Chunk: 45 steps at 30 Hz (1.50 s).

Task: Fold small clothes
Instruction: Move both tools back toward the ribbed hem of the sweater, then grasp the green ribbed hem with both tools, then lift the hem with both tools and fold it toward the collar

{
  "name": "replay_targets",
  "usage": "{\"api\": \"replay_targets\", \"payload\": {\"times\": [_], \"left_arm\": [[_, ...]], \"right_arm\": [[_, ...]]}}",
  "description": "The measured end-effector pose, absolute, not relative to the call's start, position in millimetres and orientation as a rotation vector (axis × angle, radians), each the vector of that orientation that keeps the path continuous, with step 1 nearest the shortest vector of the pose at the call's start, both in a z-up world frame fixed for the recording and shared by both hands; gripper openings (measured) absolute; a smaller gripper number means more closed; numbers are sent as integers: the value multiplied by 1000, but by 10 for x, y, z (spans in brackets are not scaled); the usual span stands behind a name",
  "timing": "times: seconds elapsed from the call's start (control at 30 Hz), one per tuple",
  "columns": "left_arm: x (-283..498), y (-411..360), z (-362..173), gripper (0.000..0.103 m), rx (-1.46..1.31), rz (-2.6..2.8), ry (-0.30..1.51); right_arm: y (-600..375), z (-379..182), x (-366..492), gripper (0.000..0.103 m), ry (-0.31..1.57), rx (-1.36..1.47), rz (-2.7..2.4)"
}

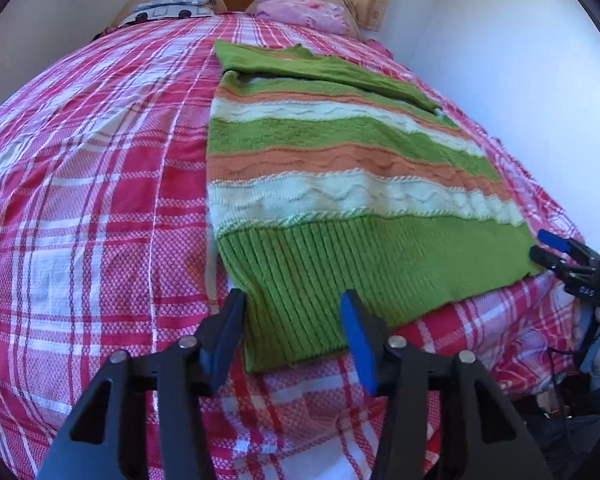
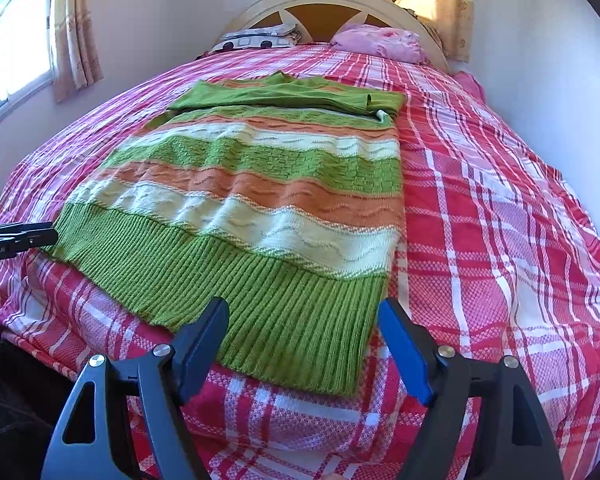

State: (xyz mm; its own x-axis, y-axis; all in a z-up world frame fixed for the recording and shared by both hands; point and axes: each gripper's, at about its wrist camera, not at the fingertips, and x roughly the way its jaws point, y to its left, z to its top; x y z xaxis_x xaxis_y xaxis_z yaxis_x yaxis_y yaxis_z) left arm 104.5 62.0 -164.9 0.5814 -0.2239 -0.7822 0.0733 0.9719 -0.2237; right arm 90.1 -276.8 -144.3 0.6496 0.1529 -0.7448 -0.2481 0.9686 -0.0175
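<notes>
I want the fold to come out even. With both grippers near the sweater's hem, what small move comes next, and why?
Probably lower both open grippers onto the ribbed hem corners and close. The left gripper and right gripper each hover at a bottom corner of the sweater, holding nothing, and the sleeves already lie folded across the top.

A plaid-covered bed [image 2: 500, 200] carries a striped sweater [image 2: 252, 208] and two pillows [image 2: 380, 42].

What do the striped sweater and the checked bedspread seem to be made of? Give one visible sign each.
Sweater: chunky knitted yarn, probably wool or acrylic, matte and fuzzy; ribbed hem and raised wavy stitches show.
Bedspread: thin woven cloth, perhaps cotton; fine checked weave and soft creases.
</notes>
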Motion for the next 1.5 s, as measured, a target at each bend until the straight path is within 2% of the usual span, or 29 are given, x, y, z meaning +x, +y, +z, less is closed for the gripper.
{"api": "replay_targets", "payload": {"times": [0.47,0.8,0.87,0.9,1.0,1.07,1.3,1.5], "left_arm": [[1079,668,-1669,51,-164,-145,906],[1062,651,-1682,49,-182,-200,859],[1062,662,-1686,50,-191,-200,855],[1057,664,-1691,50,-193,-202,854],[1066,714,-1705,47,-233,-228,855],[1073,769,-1709,10,-274,-252,863],[1026,1050,-1475,9,-420,-301,773],[1082,1071,-1254,9,-421,-303,715]], "right_arm": [[-3234,-1497,880,78,841,49,186],[-3096,-1518,868,76,829,45,240],[-3039,-1528,870,60,829,30,251],[-3015,-1532,870,57,830,20,254],[-3012,-1541,871,39,835,15,261],[-3057,-1534,865,14,835,39,280],[-3325,-1351,790,11,743,214,371],[-3323,-1142,877,10,691,265,401]]}}
